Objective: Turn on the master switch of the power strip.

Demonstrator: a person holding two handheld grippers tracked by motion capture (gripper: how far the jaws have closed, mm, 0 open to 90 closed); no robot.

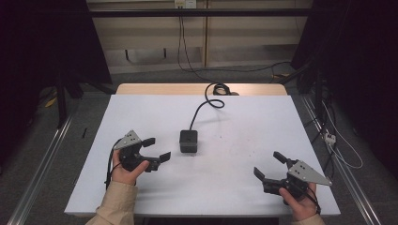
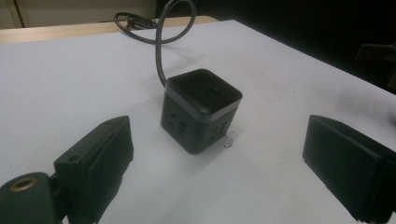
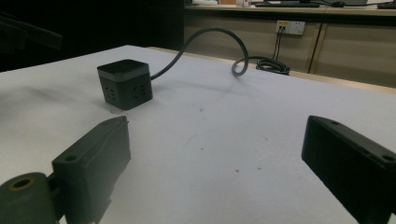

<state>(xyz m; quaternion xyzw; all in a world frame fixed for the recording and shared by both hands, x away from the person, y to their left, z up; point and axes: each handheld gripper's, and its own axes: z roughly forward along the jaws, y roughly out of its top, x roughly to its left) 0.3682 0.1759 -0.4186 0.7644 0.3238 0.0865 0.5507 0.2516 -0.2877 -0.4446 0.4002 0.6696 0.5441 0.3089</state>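
A black cube power socket (image 1: 188, 141) sits near the middle of the white table (image 1: 244, 122), with its grey cable (image 1: 201, 109) curving to the far edge. In the left gripper view the cube (image 2: 201, 109) stands just ahead of the jaws, with outlets on its sides. My left gripper (image 1: 156, 149) is open, a little left of the cube and pointing at it. My right gripper (image 1: 270, 165) is open near the front right, pointing left toward the cube (image 3: 125, 83), well apart from it. Both hold nothing.
The cable coils (image 1: 220, 89) at the far edge of the table, on a wooden strip (image 1: 141, 89). More cables (image 1: 338, 140) run on the floor at the right. Metal rails (image 1: 37, 164) flank the table. A wall outlet (image 3: 289, 26) is behind.
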